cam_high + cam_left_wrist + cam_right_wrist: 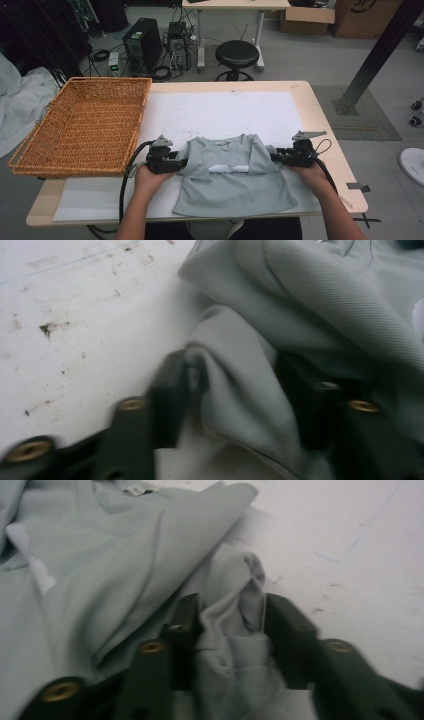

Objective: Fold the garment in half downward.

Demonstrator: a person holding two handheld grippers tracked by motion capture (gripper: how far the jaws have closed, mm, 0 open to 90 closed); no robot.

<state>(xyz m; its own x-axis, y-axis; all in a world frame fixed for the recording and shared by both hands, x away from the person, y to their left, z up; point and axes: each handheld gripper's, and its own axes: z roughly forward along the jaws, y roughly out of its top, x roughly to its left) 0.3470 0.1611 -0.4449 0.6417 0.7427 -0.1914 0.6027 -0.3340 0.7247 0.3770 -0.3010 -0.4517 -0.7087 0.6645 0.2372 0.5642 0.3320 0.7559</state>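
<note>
A pale grey-green shirt [235, 182] lies on the white mat [220, 107], collar at the far side and both sleeves drawn in over the chest. My left gripper [183, 162] is at the shirt's left sleeve, held by a hand. In the left gripper view a thick fold of the shirt [310, 300] fills the space between the black jaws of the left gripper [240, 385], which press on it. My right gripper [274, 156] is at the right sleeve. In the right gripper view a bunched wad of the shirt [100, 570] is squeezed in the right gripper [232, 625].
A large wicker basket [80, 125] sits on the table's left side, overhanging its edge. The wooden table [320, 115] shows bare strips around the mat. Beyond it, on the floor, stand a black stool [236, 52], computer towers [142, 42] and cables.
</note>
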